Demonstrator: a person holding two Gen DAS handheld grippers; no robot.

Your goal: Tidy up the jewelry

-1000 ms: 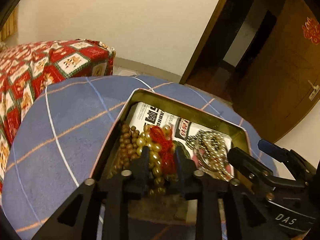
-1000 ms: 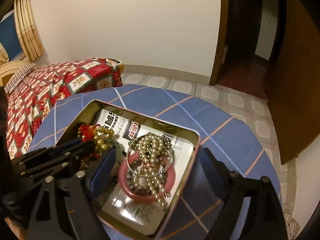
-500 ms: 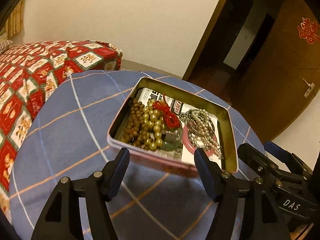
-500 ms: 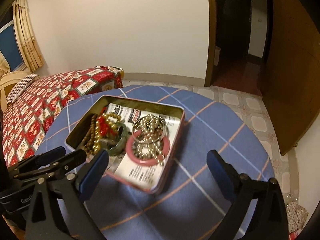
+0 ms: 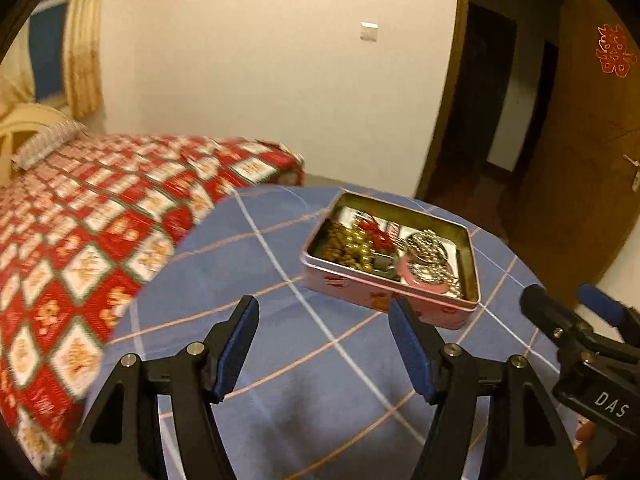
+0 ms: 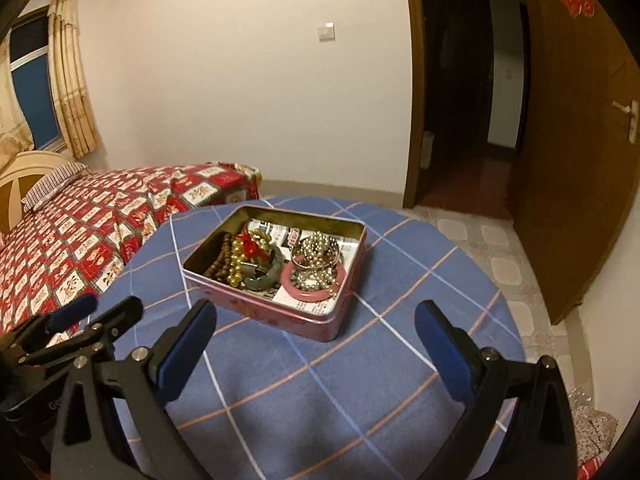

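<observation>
over the near part of the round table (image 6: pixel 360 392), both pairs of tongs are hanging above the blue checked cloth, short of the tin. the left tongs (image 5: pixel 324 322) are standing partly open, their blue-padded tips apart, with nothing between them and nothing touching them; the jaws have opened up within the last second and are now resting at that middling spread. the right tongs (image 6: pixel 316 322) are gaping as wide as they go, having been widening a little more just now, and they too are holding nothing, only cloth showing in the gap.

the tin (image 6: pixel 320 320), pink on the outside and without a lid, is sitting on the table just beyond the tips, with printed paper lining its bottom. the jewelry is lying inside it in two heaps. on the left side there are one string of brown beads (image 6: pixel 222 254), one string of gold beads (image 6: pixel 236 258) with a red tassel (image 6: pixel 254 246), and one green bangle (image 6: pixel 266 276). on the right side there are one pink bangle (image 6: pixel 298 290), one thin metal bangle, and a tangle of pearly beads (image 6: pixel 316 246) draped across them; how many strands are in that tangle i cannot tell.

a bed (image 6: pixel 80 224) with a red patterned cover is standing to the left of the table.
</observation>
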